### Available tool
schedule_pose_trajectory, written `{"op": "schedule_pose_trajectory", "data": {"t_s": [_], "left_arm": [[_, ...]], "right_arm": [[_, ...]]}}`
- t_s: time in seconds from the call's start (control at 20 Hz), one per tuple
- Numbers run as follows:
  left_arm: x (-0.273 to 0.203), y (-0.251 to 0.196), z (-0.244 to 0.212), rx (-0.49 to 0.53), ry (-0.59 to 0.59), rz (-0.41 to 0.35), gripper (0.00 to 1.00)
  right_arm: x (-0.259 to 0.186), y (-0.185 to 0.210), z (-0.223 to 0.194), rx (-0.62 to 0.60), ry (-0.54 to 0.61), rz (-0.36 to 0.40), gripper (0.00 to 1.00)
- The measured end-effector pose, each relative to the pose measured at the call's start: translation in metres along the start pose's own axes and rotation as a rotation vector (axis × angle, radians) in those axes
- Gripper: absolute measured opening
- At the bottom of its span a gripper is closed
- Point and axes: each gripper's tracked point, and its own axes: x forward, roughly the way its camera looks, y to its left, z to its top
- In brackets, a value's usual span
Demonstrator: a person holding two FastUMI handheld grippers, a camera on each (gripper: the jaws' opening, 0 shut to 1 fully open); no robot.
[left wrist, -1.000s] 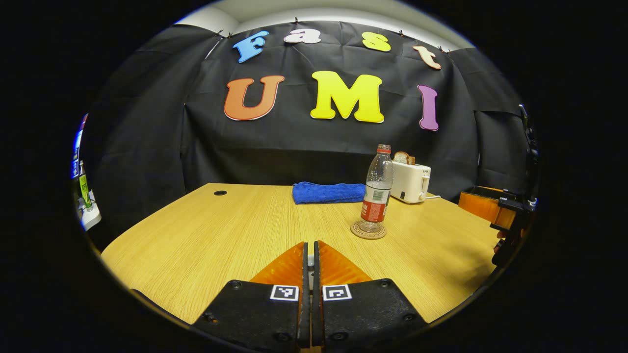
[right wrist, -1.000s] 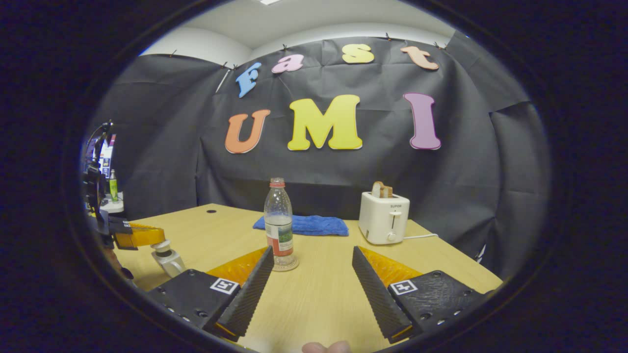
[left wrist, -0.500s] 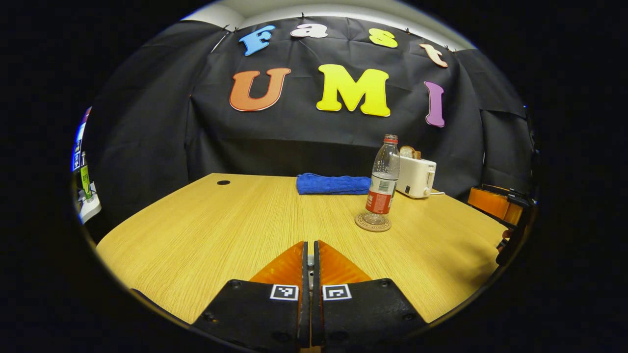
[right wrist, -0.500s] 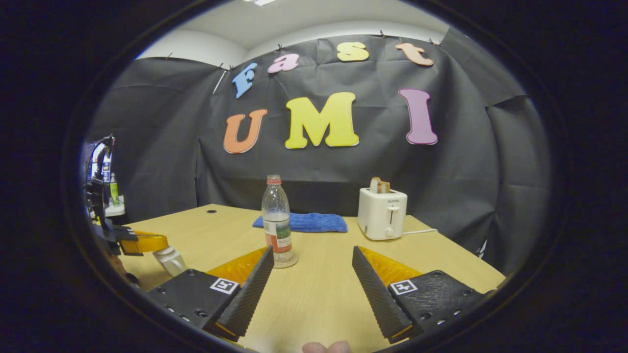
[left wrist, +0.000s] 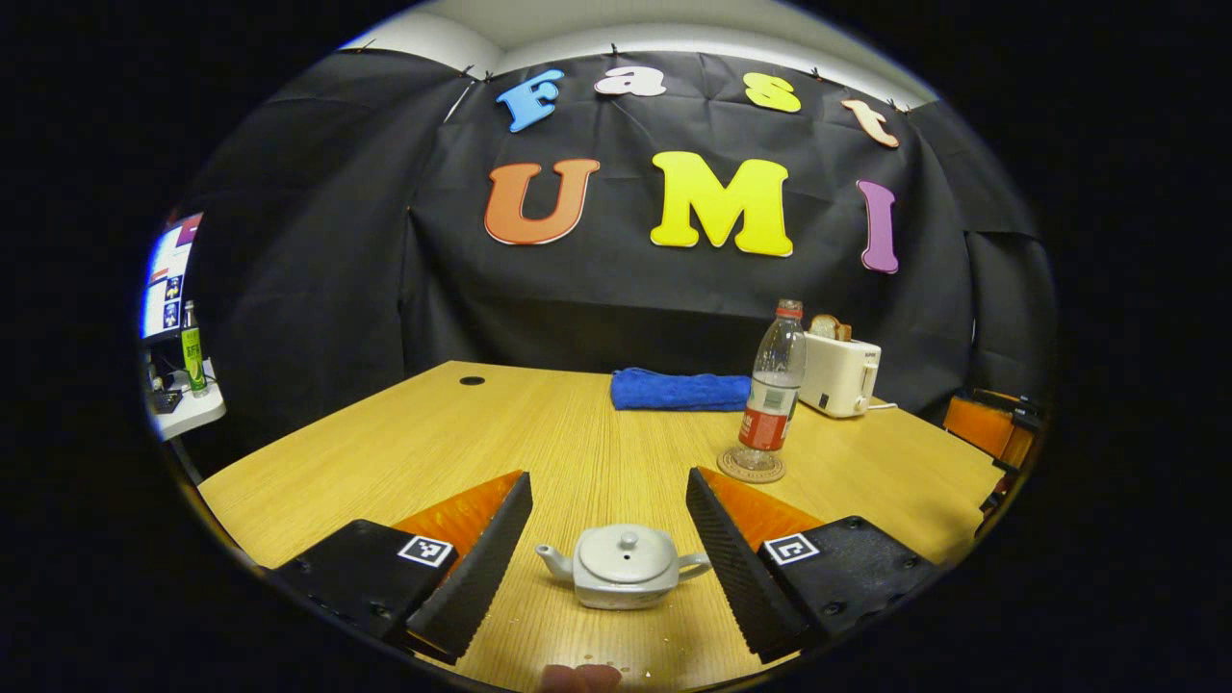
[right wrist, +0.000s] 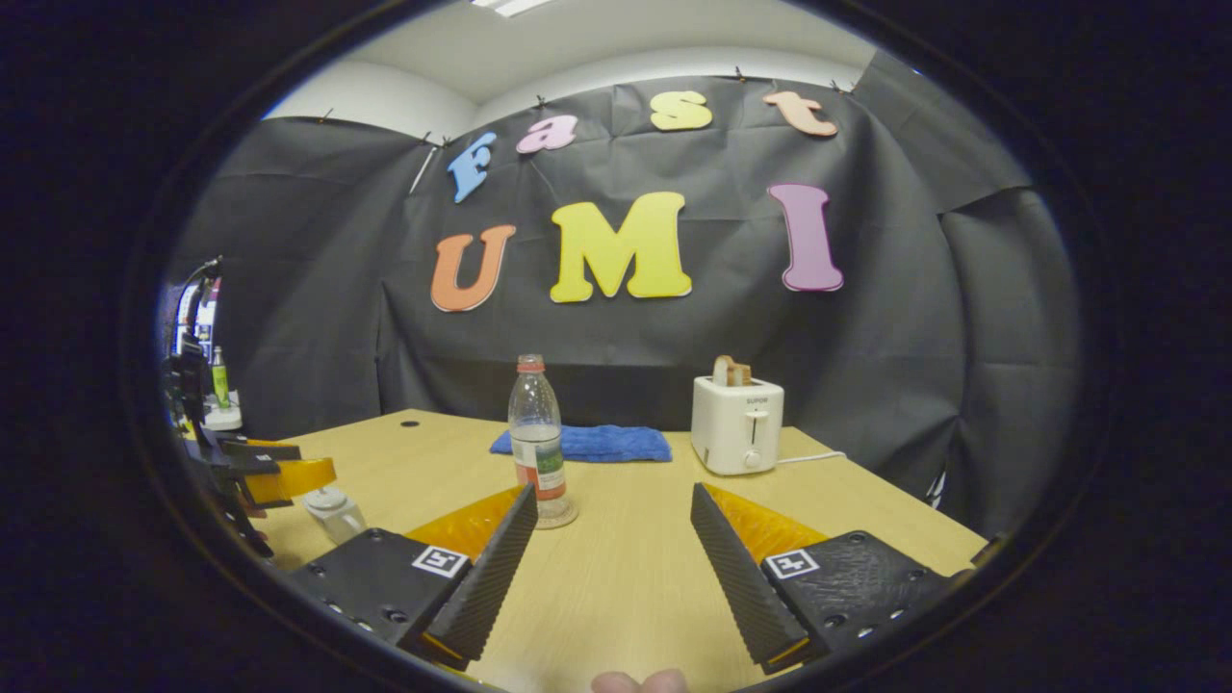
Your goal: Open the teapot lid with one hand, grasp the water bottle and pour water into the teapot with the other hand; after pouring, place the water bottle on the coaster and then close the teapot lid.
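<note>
While looking along the left gripper (left wrist: 608, 475), see its two fingers spread wide apart, open, gripping nothing. Find the teapot (left wrist: 624, 568) low at 6 o'clock, standing on the table (left wrist: 404, 452) between the two fingers, touching neither. See the lid (left wrist: 624, 545) sitting shut on the pot, with the spout pointing to 9 o'clock and the handle to 3 o'clock. Look toward 1 o'clock from the pot for the bottle (left wrist: 773, 390), standing up straight on the round coaster (left wrist: 751, 468), red cap on. Find a blue towel (left wrist: 680, 391) at 12 o'clock, far back, lying flat. See a white toaster (left wrist: 840, 375) just behind the bottle, with toast poking out of the top. Spot a fingertip (left wrist: 577, 677) at the very bottom, at 6 o'clock.

Looking along the right gripper (right wrist: 613, 489), see those fingers spread wide as well, open, gripping nothing, with bare table between them. Find the bottle (right wrist: 535, 438) at 11 o'clock, just past one fingertip, upright on the coaster (right wrist: 558, 521). See the towel (right wrist: 597, 444) behind the bottle and the toaster (right wrist: 737, 438) at 1 o'clock, well apart from the bottle. Look to 9 o'clock for the left gripper (right wrist: 284, 476), low near the table edge, with the teapot (right wrist: 332, 510) just beside it, lid on. Cannot tell from this side about any touching there. Spot a fingertip (right wrist: 640, 681) at 6 o'clock.
</note>
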Motion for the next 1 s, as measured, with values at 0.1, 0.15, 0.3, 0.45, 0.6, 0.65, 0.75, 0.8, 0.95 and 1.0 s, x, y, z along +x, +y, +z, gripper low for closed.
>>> {"op": "schedule_pose_trajectory", "data": {"t_s": [0.1,0.15,0.3,0.45,0.6,0.65,0.75,0.8,0.95,1.0], "left_arm": [[-0.01,-0.005,0.033,0.013,-0.067,0.016,1.0],[-0.015,-0.007,0.049,0.022,-0.098,0.033,1.0],[-0.03,-0.03,0.084,0.064,-0.177,0.038,1.0],[-0.044,-0.059,0.101,0.072,-0.224,0.002,1.0],[-0.055,-0.078,0.101,0.089,-0.231,-0.021,1.0],[-0.059,-0.082,0.098,0.093,-0.226,-0.028,1.0],[-0.066,-0.084,0.093,0.099,-0.222,-0.026,1.0],[-0.065,-0.082,0.093,0.105,-0.222,-0.019,1.0],[-0.063,-0.082,0.09,0.104,-0.216,-0.021,1.0],[-0.065,-0.081,0.09,0.101,-0.218,-0.02,1.0]], "right_arm": [[-0.002,0.002,0.005,0.014,-0.005,-0.007,0.96],[-0.003,0.002,0.011,0.007,-0.011,-0.015,0.96],[-0.009,0.006,0.034,-0.021,-0.039,-0.027,0.96],[-0.022,0.006,0.062,-0.011,-0.085,-0.04,0.96],[-0.033,0.001,0.078,-0.016,-0.119,-0.065,0.95],[-0.036,0.0,0.078,-0.026,-0.122,-0.07,0.95],[-0.044,0.001,0.076,-0.034,-0.125,-0.082,0.96],[-0.049,0.001,0.075,-0.035,-0.13,-0.086,0.95],[-0.055,0.002,0.074,-0.062,-0.138,-0.093,0.96],[-0.057,0.003,0.074,-0.067,-0.138,-0.094,0.96]]}}
